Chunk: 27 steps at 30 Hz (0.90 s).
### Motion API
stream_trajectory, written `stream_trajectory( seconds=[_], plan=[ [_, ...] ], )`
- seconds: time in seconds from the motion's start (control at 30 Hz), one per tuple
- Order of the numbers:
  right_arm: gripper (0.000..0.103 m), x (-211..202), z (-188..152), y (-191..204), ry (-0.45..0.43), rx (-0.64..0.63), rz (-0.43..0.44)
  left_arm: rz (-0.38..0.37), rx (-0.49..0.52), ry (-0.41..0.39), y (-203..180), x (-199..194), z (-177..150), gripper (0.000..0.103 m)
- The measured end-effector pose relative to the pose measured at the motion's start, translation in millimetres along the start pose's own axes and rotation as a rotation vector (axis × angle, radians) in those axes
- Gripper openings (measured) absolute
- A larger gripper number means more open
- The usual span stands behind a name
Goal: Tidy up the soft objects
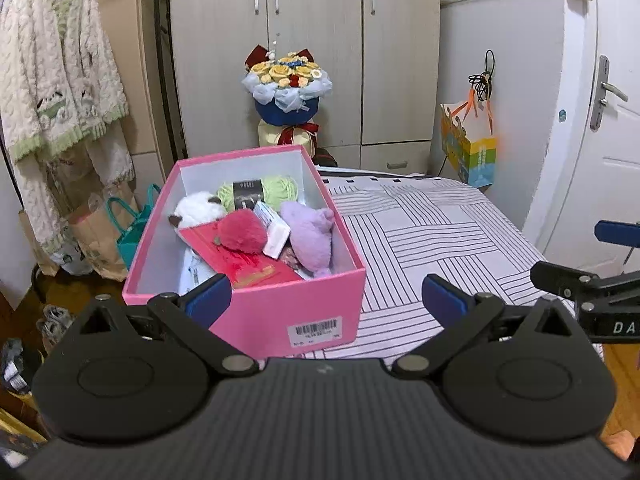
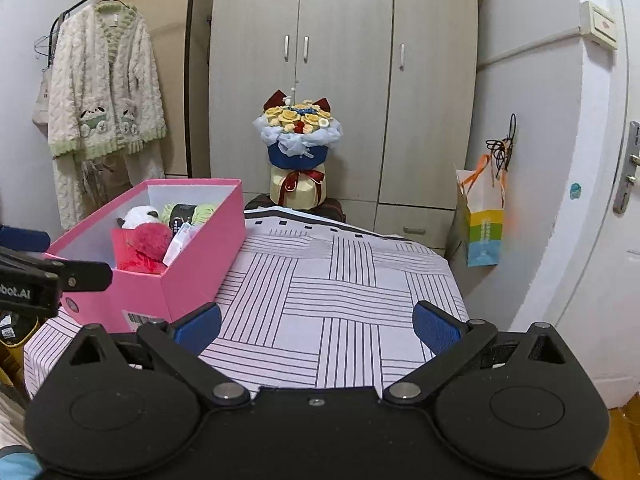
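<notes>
A pink box (image 1: 280, 316) stands on the striped table (image 1: 432, 240) at its left side. Inside lie a white plush (image 1: 198, 210), a green yarn ball (image 1: 276, 190), a red pompom (image 1: 242, 232), a purple plush (image 1: 312, 236), a red envelope (image 1: 248, 268) and a small white pack (image 1: 274, 228). My left gripper (image 1: 326, 298) is open and empty just before the box's near wall. My right gripper (image 2: 318, 326) is open and empty over the striped cloth, to the right of the box (image 2: 192, 264). Each gripper shows at the edge of the other's view.
A flower bouquet (image 1: 286, 88) stands behind the table before a grey wardrobe (image 1: 304, 40). A white-green robe (image 1: 56, 80) hangs at left, with paper bags (image 1: 104, 240) below. A colourful gift bag (image 1: 470, 144) hangs on the right wall by a door (image 1: 608, 120).
</notes>
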State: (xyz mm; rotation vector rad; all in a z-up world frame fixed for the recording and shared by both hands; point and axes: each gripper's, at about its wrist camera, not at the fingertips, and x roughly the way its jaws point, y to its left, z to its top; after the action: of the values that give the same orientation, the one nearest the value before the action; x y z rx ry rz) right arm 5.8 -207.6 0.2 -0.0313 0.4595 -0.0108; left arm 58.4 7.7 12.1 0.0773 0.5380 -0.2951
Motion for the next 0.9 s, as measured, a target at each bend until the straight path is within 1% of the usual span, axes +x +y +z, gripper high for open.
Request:
stream_trajectory(
  seconds=[0.2,0.43,0.53,0.67,0.9],
  plan=[
    [0.103,1,-5,-6,0.012,0.026,-0.014,0.002,-0.028,0.004,-2,5,-11,0.103],
    [0.103,1,-10,-8,0.015,0.037,-0.036,0.055,-0.061,-0.028,1,7,-18,0.103],
    [0.103,-1,-11,-8,0.007,0.035,-0.044,0.072,-0.063,-0.039,1,7,-21,0.103],
    [0.103,-4,-12,-7,0.001,0.032,-0.049,0.071,-0.066,-0.031,0,8,-23,0.103],
    [0.103,-5,-14,0,-0.007,0.017,-0.055,0.088,-0.048,-0.057,-5,3,-28,0.103]
  ],
)
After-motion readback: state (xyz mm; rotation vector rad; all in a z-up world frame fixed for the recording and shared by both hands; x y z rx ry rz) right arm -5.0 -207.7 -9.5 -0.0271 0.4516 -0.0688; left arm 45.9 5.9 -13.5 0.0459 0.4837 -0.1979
